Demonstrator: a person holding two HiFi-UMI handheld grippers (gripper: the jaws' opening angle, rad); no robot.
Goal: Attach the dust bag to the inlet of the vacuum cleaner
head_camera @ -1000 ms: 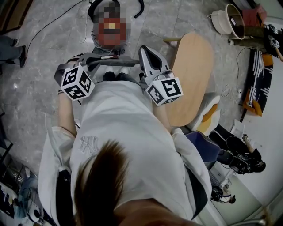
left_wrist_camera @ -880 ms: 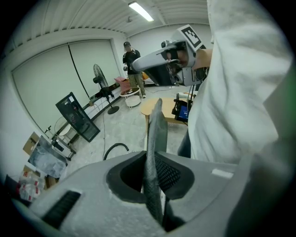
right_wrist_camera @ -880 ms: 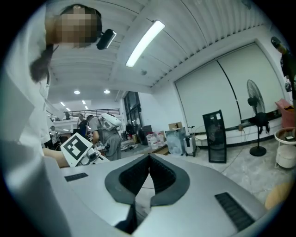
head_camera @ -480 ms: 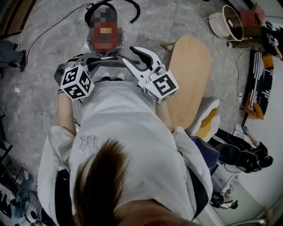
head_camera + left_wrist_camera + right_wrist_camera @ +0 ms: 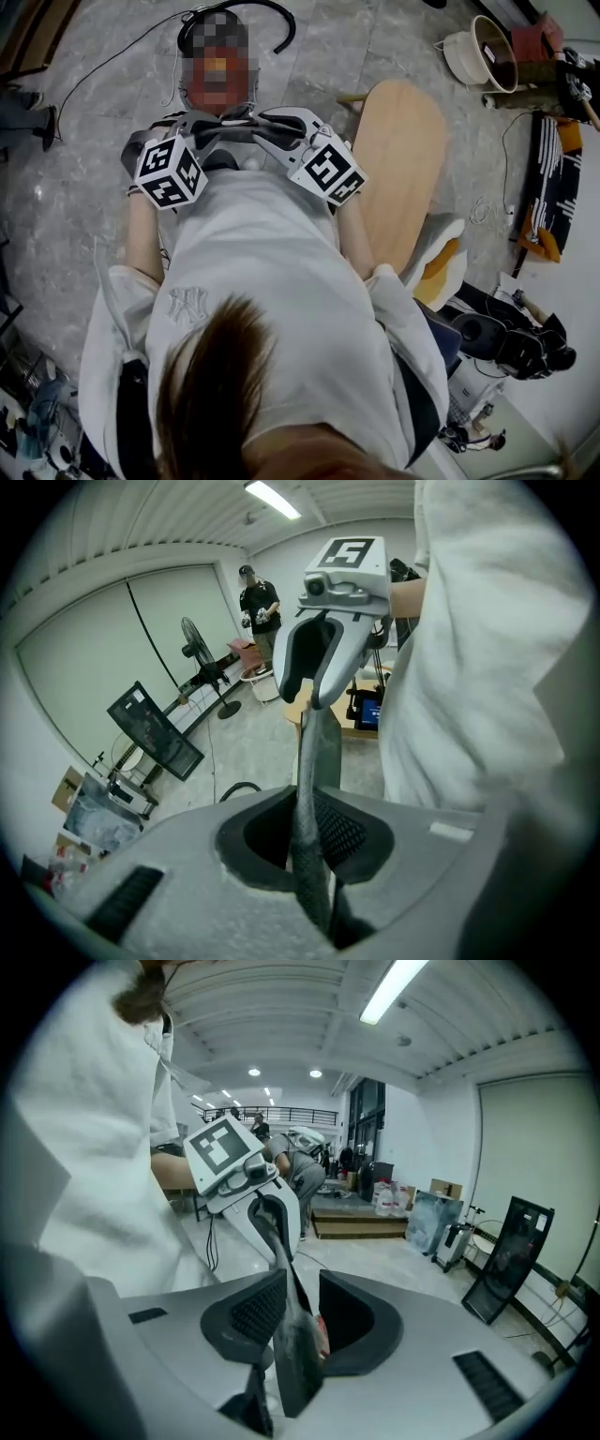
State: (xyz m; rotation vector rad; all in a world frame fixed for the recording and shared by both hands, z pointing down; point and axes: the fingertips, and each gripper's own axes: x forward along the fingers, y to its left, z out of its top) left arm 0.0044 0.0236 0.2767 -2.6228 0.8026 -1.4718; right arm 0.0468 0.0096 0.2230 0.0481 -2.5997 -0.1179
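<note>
In the head view both grippers meet in front of my body over a flat grey dust bag [image 5: 239, 133]. My left gripper [image 5: 208, 136] is shut on one edge of the bag [image 5: 309, 761]; its jaws [image 5: 314, 855] pinch the thin sheet. Opposite it, my right gripper [image 5: 274, 127] has its jaws around the bag's other edge [image 5: 295, 1354]. Those jaws [image 5: 305, 1321] are closing and still stand apart from the sheet. The vacuum cleaner lies on the floor ahead, mostly under a mosaic patch, with its black hose [image 5: 277, 19] curling away.
A light wooden oval board [image 5: 403, 159] lies right of my hands, with a white bowl [image 5: 487, 42] beyond it. A thin cable [image 5: 112, 52] crosses the grey floor. In the left gripper view a person [image 5: 260, 611], a fan [image 5: 197, 653] and a dark screen [image 5: 155, 728] stand farther off.
My right gripper has rolled and swung down and left, bringing its opened jaws onto the bag next to the left gripper. The left gripper has shifted a little right, still gripping.
</note>
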